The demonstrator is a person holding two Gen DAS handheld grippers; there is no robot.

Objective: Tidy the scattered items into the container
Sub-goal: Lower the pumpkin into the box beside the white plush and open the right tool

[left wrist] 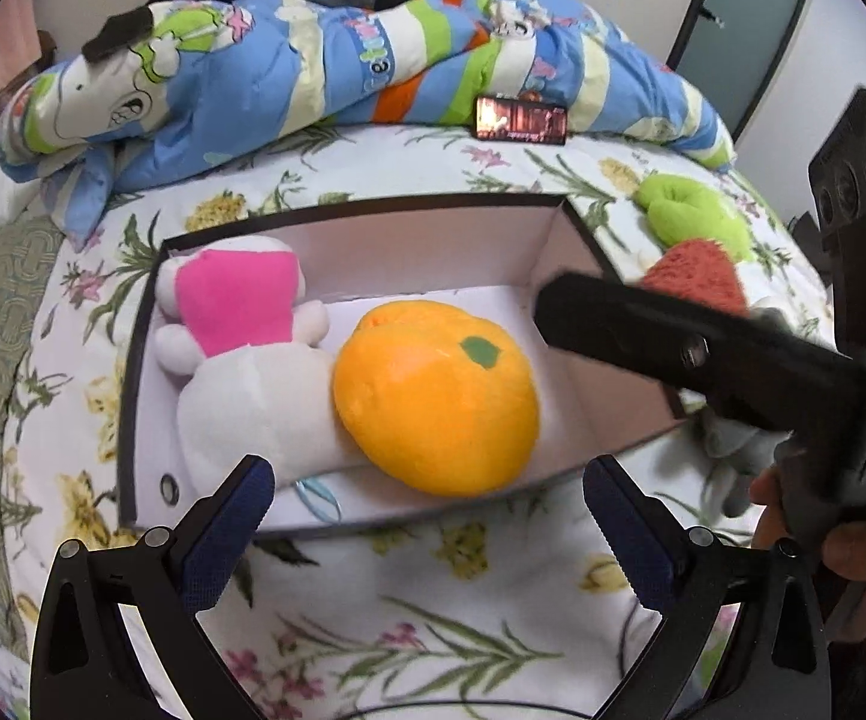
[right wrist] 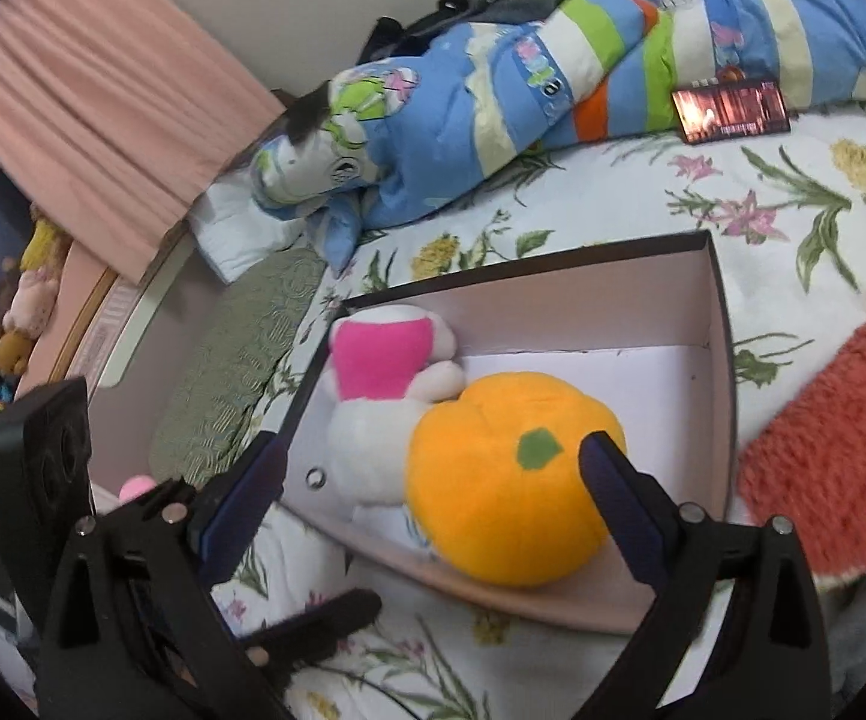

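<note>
Blue-padded fingers of the left gripper (left wrist: pixel 427 516) sitting closest in the left wrist view, spread wide with nothing between them, hovering over the flowered bedsheet (left wrist: pixel 463 630) just short of the box's near wall. Same story for the right gripper (right wrist: pixel 433 492) in its own view: fingers spread wide, pinching nothing, with the orange plush (right wrist: pixel 505 474) showing between them but not touched.

Orange plush lying inside the box (left wrist: pixel 133 396), roughly dead centre, green patch facing up. White plush with a pink top (left wrist: pixel 235 324) tucked in at about 9 o'clock of the orange one, pressed against it and against the box's left wall. Right end of the box bare.

Outside the box, at about 2 o'clock from it in the left wrist view: a green plush (left wrist: pixel 697 210) and a red fuzzy plush (left wrist: pixel 697 276) on the sheet, the red one just beside the box's right wall. Striped quilt (left wrist: pixel 313 60) bunched up at 12 o'clock, with a small dark reddish packet (left wrist: pixel 520 119) at its edge. Pink curtain (right wrist: pixel 91 114) at 10 o'clock in the right wrist view.
</note>
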